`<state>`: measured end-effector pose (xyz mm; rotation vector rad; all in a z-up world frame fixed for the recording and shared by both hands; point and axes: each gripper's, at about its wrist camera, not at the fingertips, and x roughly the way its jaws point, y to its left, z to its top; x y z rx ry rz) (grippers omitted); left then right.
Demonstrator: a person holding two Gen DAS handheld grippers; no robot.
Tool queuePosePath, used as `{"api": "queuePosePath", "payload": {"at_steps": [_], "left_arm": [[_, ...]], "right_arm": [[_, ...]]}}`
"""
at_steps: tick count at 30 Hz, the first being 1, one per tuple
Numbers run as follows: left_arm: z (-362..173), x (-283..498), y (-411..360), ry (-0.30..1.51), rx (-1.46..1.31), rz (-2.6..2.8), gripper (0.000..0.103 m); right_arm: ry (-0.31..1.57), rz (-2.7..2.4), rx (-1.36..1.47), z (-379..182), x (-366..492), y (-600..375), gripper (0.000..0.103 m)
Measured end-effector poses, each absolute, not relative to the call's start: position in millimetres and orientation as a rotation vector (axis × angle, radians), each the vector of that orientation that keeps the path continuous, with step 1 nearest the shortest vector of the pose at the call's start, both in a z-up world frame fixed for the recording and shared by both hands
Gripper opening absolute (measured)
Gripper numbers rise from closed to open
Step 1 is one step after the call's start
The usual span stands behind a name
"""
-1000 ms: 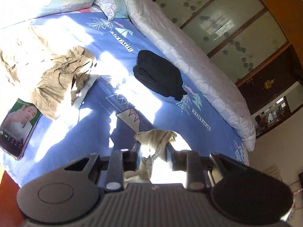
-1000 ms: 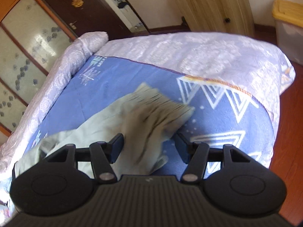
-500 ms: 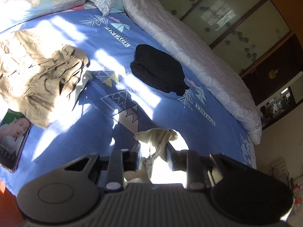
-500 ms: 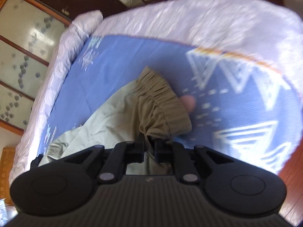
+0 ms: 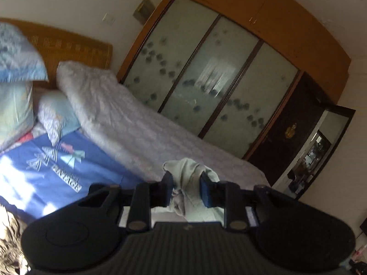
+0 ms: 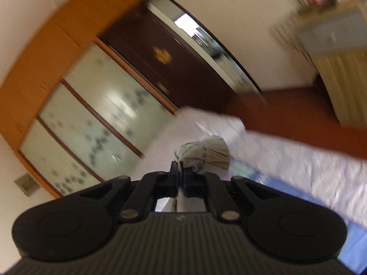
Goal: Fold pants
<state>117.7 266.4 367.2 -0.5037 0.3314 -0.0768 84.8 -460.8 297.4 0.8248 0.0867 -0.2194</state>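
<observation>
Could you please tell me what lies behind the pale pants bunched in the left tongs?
Behind the pale pants lies the lilac quilt, then the wardrobe's frosted sliding doors. The bed under the tongs is hidden.

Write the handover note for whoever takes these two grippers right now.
Left gripper: shut on a bunch of the pale grey-green pants.
Right gripper: shut on the gathered waistband of the same pants.
Both point out over the blue bedspread toward the wardrobe; the rest of the pants hangs below, out of view.
Done: both ends gripped, garment up.
Left: spread it flat on the bedspread, then every fold. A crumpled tan garment lies at the left view's edge.
</observation>
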Motion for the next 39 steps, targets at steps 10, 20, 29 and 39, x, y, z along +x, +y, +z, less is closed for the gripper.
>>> {"api": "queuePosePath", "payload": {"at_steps": [10,20,29,39], "left_arm": [[217,25,310,0.629,-0.554,-0.095,0.023],[-42,-16,360,1.105,-0.673,0.212,0.027],[10,-65,395,0.901,-0.686,0.29,0.036],[36,-13,286,0.854,-0.547,-0.019,0.036]], "right_arm": [[0.243,-0.317,0.793,168,-72,-481,0.006],[0.583,-0.421,1.177,-57,-169,-477,0.016],[0.406,-0.499,0.952,39,-168,-486,0.035],[0.751,0.063,0.656,7,66,-350,0.062]]}}
